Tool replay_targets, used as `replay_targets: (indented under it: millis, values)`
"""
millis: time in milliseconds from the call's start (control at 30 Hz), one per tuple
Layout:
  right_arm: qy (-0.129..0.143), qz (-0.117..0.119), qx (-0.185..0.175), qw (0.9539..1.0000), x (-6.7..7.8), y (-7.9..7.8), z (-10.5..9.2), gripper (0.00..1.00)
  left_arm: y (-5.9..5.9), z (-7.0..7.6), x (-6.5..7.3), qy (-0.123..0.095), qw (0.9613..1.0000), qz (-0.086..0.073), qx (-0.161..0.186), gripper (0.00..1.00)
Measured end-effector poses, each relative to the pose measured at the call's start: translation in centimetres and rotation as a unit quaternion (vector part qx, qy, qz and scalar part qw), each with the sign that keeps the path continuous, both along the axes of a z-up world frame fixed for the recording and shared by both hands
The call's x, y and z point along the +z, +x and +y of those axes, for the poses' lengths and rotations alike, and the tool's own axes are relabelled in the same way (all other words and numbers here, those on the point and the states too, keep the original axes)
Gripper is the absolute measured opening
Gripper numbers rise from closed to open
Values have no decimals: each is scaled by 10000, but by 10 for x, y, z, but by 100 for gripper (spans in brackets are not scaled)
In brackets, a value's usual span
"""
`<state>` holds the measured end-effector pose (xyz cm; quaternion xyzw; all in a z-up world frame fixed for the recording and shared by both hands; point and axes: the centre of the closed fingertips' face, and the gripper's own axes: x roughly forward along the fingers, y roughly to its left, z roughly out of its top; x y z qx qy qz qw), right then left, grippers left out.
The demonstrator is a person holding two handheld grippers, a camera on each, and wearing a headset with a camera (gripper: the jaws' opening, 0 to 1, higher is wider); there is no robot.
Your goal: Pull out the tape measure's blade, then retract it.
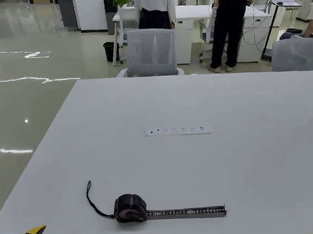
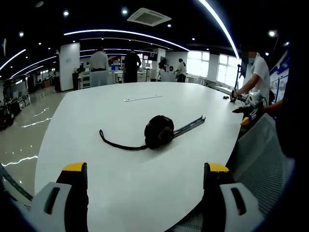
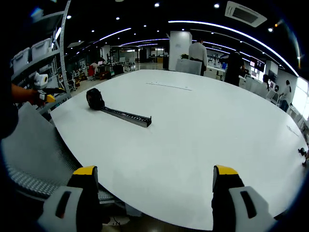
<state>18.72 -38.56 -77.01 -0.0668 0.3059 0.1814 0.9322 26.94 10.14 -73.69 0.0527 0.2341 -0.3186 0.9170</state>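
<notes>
Off the near edge of the table (image 1: 252, 143), you hold the left gripper (image 2: 146, 167) and right gripper (image 3: 154, 170) wide and empty, aimed at the tape measure (image 1: 131, 207) near that edge; its blade (image 1: 185, 212) lies extended, probably locked, awaiting retraction.

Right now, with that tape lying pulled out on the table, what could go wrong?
The blade lies extended; retracting it could make it whip back fast. The case sits loose on the smooth table, so it may skid when a jaw pushes it. Its strap trails behind and could snag.
</notes>
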Motion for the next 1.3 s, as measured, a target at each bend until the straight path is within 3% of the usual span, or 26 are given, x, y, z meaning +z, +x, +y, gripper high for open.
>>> replay_targets:
  millis: [67, 200, 400, 533, 600, 633, 667, 767, 867, 933, 1133, 1300]
  values:
    - [-288, -9, 387, 9988, -3, -4, 10, 100, -1, 0, -3, 38, 10000, 3, -11, 99]
    - [-122, 17, 262, 9996, -4, -3, 10, 100, -2, -4, -5, 40, 10000, 68, -56, 99]
    - [-137, 42, 264, 9995, -5, 0, 6, 100, -3, -7, -9, 134, 9998, 112, -98, 98]
    - [-113, 32, 249, 9996, -6, 5, 4, 100, -3, -10, -9, 83, 9998, 160, -47, 98]
    - [-179, -110, 354, 9992, -4, 9, 6, 100, -1, -10, -9, 42, 9998, 183, -13, 97]
    - [-224, -117, 427, 9988, -5, 9, 9, 100, 1, -9, -8, 207, 9998, 56, -13, 94]
    - [-212, -88, 443, 9988, -5, 9, 11, 100, 2, -8, -9, 298, 9995, 61, -21, 92]
    - [-210, -65, 470, 9987, -6, 11, 11, 100, 8, -13, -10, 205, 9996, 189, 36, 99]
    - [-172, -35, 467, 9988, -7, 16, 10, 100, 18, -16, -5, 167, 9997, 159, 120, 99]
    - [-124, 28, 514, 9986, -9, 18, 11, 100, 23, -24, 4, 129, 9997, 160, 162, 99]
    - [-157, 127, 666, 9976, -11, 30, 11, 100, 39, -39, 4, 99, 9997, 194, 99, 99]
    - [-74, 95, 614, 9980, -8, 43, 10, 100, 40, -64, 0, 27, 9996, 277, 30, 99]
